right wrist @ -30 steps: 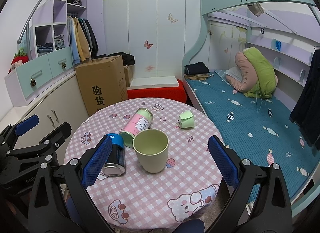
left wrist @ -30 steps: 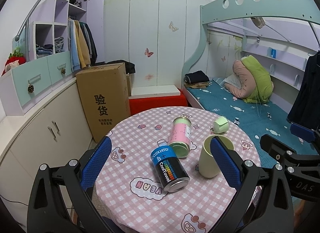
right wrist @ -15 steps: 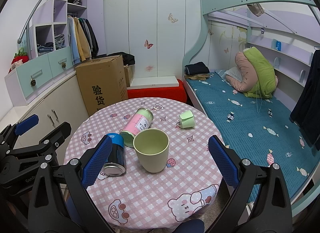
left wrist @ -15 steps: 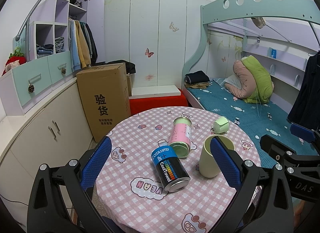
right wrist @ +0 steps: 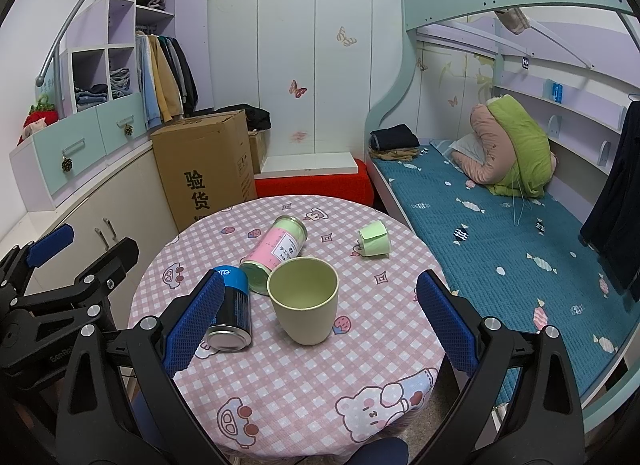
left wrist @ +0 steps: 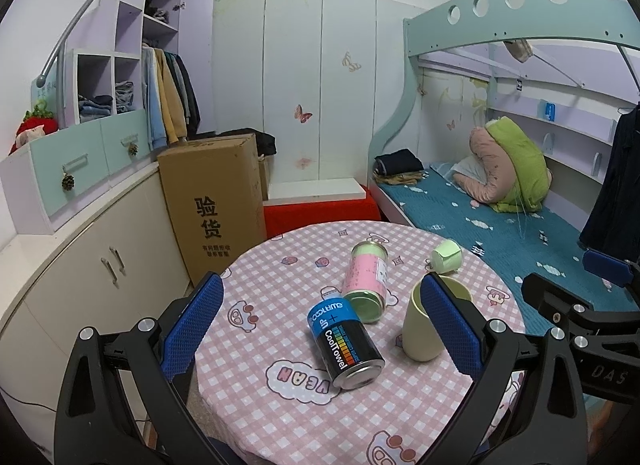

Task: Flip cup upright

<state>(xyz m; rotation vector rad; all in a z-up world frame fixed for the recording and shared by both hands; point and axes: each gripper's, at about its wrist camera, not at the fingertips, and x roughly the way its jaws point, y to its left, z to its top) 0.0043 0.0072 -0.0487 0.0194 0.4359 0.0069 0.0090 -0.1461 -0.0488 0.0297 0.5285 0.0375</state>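
A pale green cup (right wrist: pixel 304 309) stands upright, mouth up, near the middle of the round table (right wrist: pixel 304 385); the left wrist view shows this cup (left wrist: pixel 420 335) partly behind a blue pad. A small light green cup (right wrist: pixel 374 239) lies on its side toward the table's far right edge, also visible as the small cup (left wrist: pixel 446 256) in the left wrist view. My right gripper (right wrist: pixel 316 325) hangs open, just short of the upright cup. My left gripper (left wrist: pixel 320 325) is open over the table's near left part, empty.
A blue and black can (left wrist: pixel 346 343) and a pink tin (left wrist: pixel 366 279) lie on their sides beside the upright cup. A cardboard box (left wrist: pixel 212 201) and white cabinets (left wrist: pixel 80 265) stand left; a red bench (right wrist: pixel 316 185) lies behind; a bunk bed (right wrist: pixel 500 233) fills the right.
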